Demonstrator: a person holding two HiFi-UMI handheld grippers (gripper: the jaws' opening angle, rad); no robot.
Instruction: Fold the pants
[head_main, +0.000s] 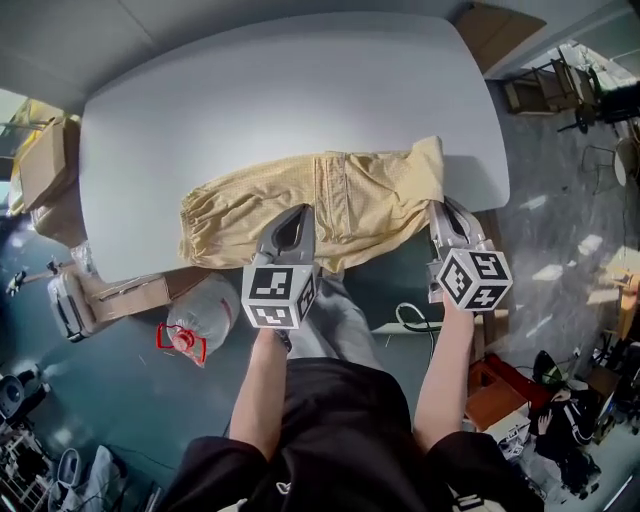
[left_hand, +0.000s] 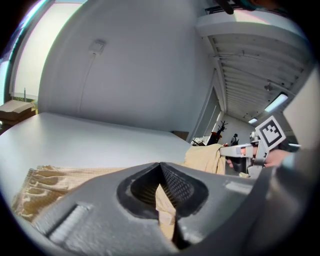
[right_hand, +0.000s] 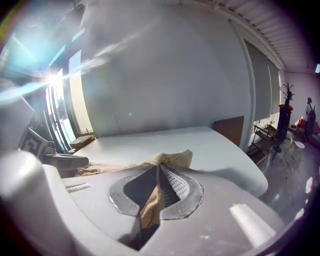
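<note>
Tan pants (head_main: 330, 200) lie across the near half of the grey table (head_main: 200, 120), their gathered end at the left and the other end lifted at the right. My left gripper (head_main: 297, 212) is shut on the near edge of the cloth around the middle; in the left gripper view tan fabric (left_hand: 164, 207) is pinched between the jaws. My right gripper (head_main: 441, 207) is shut on the right corner of the pants, and that corner (right_hand: 172, 157) stands up above the jaws in the right gripper view. The other gripper (left_hand: 243, 151) shows at the right in the left gripper view.
A clear plastic jug with a red cap (head_main: 190, 325) and a cardboard box (head_main: 130, 295) sit on the floor at the lower left. More boxes (head_main: 45, 160) stand beside the table's left edge. Clutter and furniture fill the floor at the right (head_main: 570, 90).
</note>
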